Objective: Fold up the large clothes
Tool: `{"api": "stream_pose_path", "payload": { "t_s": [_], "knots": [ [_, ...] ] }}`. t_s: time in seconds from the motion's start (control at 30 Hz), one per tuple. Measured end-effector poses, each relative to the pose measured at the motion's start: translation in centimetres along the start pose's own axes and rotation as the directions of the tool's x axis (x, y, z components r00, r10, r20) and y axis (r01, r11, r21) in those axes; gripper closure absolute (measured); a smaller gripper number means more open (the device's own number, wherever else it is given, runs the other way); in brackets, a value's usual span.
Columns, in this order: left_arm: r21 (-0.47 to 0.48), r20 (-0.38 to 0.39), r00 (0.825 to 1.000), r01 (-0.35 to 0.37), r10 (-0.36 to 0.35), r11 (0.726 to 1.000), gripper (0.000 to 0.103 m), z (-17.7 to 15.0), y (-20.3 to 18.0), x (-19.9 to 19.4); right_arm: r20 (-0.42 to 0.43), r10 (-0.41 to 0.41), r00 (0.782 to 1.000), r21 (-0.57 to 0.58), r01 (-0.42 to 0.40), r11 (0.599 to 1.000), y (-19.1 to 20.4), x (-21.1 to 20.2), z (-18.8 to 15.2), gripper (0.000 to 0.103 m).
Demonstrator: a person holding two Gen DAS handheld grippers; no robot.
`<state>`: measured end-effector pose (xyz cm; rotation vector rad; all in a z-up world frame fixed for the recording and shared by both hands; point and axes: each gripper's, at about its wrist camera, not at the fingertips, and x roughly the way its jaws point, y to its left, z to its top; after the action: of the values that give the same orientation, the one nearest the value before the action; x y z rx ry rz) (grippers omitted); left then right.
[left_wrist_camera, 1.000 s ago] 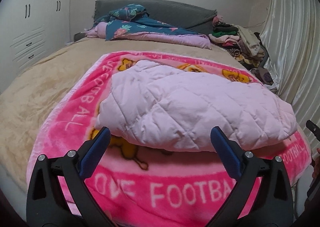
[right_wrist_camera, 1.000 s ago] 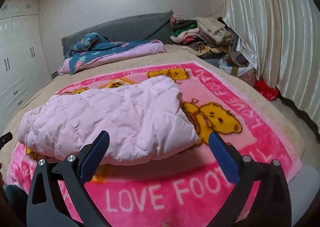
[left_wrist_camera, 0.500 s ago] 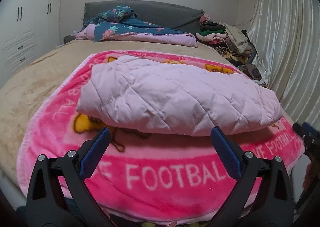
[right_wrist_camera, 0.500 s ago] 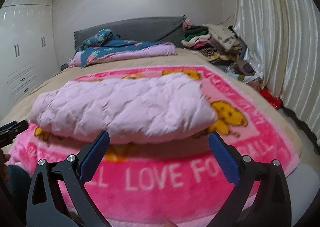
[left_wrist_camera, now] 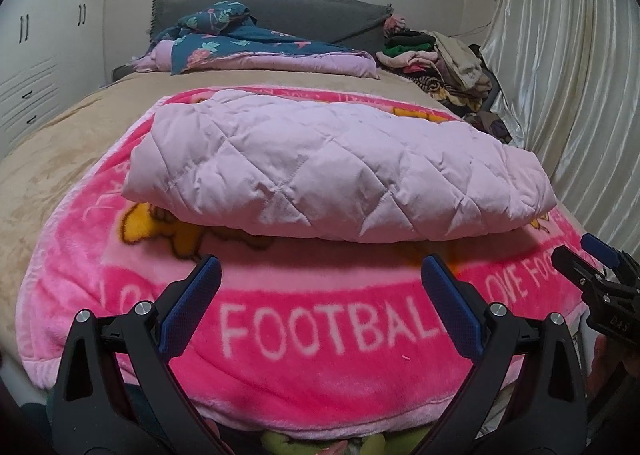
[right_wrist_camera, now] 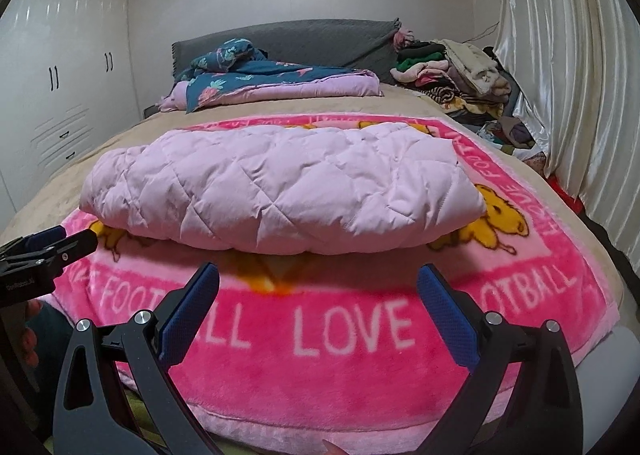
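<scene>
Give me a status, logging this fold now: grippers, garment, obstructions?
Left gripper open, empty. Right gripper open, empty. Pink quilted jacket folded on pink blanket, untouched. Nothing in the way.

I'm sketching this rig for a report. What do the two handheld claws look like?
Both look alike. The left claw and the right claw each have two black plastic arms with cut-out slots, silver round bolts at the joints, and fingers faced with blue textured pads. Small white lettering, too blurred to read, marks each black body. No cables or sleeves show.
</scene>
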<state>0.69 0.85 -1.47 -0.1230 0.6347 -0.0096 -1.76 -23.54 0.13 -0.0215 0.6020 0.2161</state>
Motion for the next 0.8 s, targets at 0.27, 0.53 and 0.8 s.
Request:
{"api": "stream_pose_path", "payload": {
  "t_s": [0.27,0.53,0.8],
  "knots": [
    [-0.003,0.008,1.000,-0.012,0.012,1.000,0.009,0.13,0.13,-0.41,-0.024,0.012,1.000,0.010,-0.011,1.000,-0.02,0.42,-0.17,0.004],
    [-0.004,0.006,1.000,-0.024,0.024,1.000,0.009,0.13,0.31,-0.53,-0.019,0.006,1.000,0.018,-0.006,1.000,-0.04,0.43,-0.01,0.004],
    [-0.002,0.005,1.000,-0.026,0.026,1.000,0.009,0.15,0.34,-0.59,-0.012,0.004,1.000,0.014,-0.004,1.000,-0.07,0.21,0.17,0.004]
  ]
}}
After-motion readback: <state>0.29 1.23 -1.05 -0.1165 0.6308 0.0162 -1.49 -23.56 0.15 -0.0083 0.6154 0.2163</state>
